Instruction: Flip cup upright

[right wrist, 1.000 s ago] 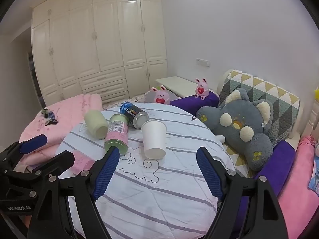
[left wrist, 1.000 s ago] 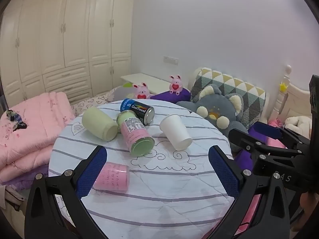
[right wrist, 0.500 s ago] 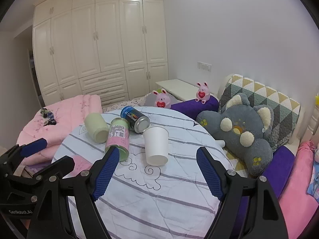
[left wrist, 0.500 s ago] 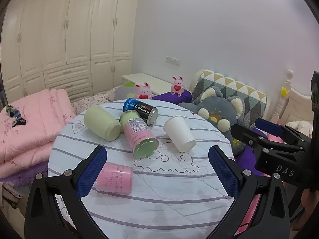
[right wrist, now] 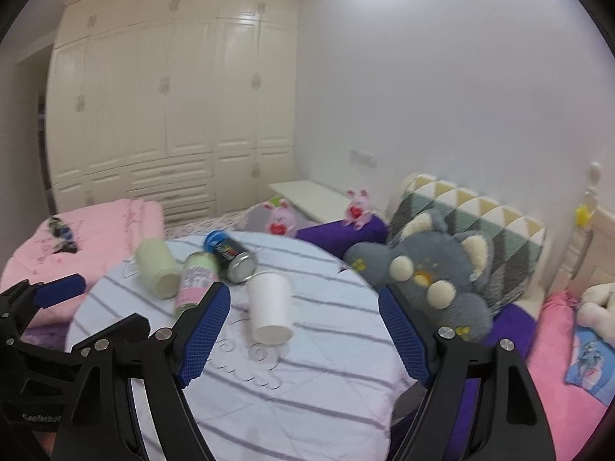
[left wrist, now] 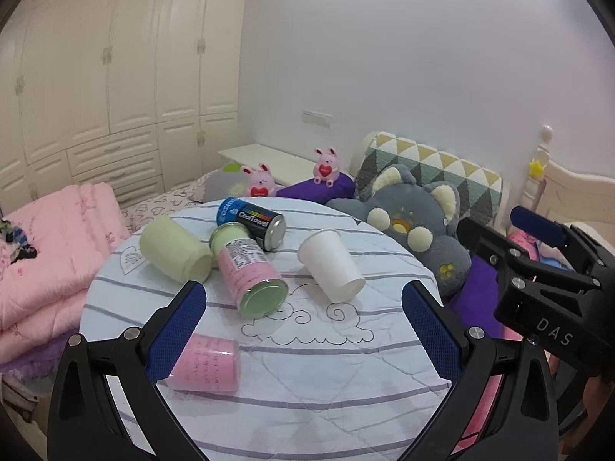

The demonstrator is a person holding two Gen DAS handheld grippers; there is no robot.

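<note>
White cup (right wrist: 270, 309) lay on its side beside the can (right wrist: 230, 256), untouched. I held the right tool (right wrist: 303, 336) spread apart, empty, short of it; next I needed to straddle its wall.

wardrobe (left wrist: 115, 77) cream, full wall | wall (left wrist: 423, 57) white (bare) | headboard (left wrist: 576, 199) cream
</note>
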